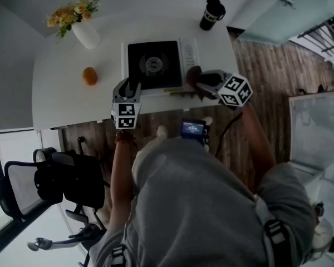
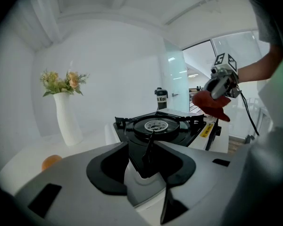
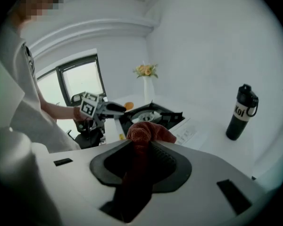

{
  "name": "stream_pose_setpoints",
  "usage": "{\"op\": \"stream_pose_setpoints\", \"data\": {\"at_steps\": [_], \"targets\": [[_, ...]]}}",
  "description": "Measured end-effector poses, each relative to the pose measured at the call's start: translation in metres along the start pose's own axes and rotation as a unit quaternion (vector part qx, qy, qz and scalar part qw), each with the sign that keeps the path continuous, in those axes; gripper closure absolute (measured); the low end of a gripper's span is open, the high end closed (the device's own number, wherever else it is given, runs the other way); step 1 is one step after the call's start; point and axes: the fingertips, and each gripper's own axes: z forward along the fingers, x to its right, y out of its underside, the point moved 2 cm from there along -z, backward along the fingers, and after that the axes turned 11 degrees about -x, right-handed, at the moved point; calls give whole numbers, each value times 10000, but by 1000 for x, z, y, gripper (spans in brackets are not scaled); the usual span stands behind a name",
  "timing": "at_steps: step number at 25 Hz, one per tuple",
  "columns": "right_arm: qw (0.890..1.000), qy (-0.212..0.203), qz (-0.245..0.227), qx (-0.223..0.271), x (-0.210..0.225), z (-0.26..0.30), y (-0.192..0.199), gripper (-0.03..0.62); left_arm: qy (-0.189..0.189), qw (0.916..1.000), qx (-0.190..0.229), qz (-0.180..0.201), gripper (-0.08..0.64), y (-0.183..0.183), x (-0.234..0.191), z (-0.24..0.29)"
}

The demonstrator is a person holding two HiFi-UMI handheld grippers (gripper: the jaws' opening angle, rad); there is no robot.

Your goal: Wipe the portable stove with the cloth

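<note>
Portable stove (image 1: 154,64) sat on the desk (image 1: 61,88), its near corner between the wide-set fingers of the left gripper (image 1: 130,89), seemingly clamped there to steady it. Right gripper (image 1: 197,80) had its fingers closed on the bunched red cloth (image 3: 148,131), which hung over the stove's control side ahead of them, probably ready for a wiping pass.

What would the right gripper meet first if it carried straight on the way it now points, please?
Most likely the portable stove: the right gripper, shut on the cloth, points down toward the stove's near side and black top. Depth is hard to judge, so the exact spot is uncertain.
</note>
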Motion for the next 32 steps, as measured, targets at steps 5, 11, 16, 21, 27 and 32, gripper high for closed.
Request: {"op": "stream_pose_setpoints", "data": {"at_steps": [5,11,16,21,27,32], "targets": [[9984,351,139,417,48,11,-60,472,0,10000,-6,2,382,1,0,0],[9984,527,27,-206,81,77,-81,472,-27,10000,9,4,382,-1,0,0],[9966,535,393,-493,96,103,-81,472,-14,10000,21,-13,382,0,0,0],[9951,494,394,-763,84,108,-81,472,-62,10000,37,-35,382,0,-2,0],[9953,213,315,-892,62,103,-69,477,-77,10000,17,-48,382,1,-2,1],[9958,23,176,-902,45,96,-58,477,-100,9999,48,-44,382,-1,-1,0]]}}
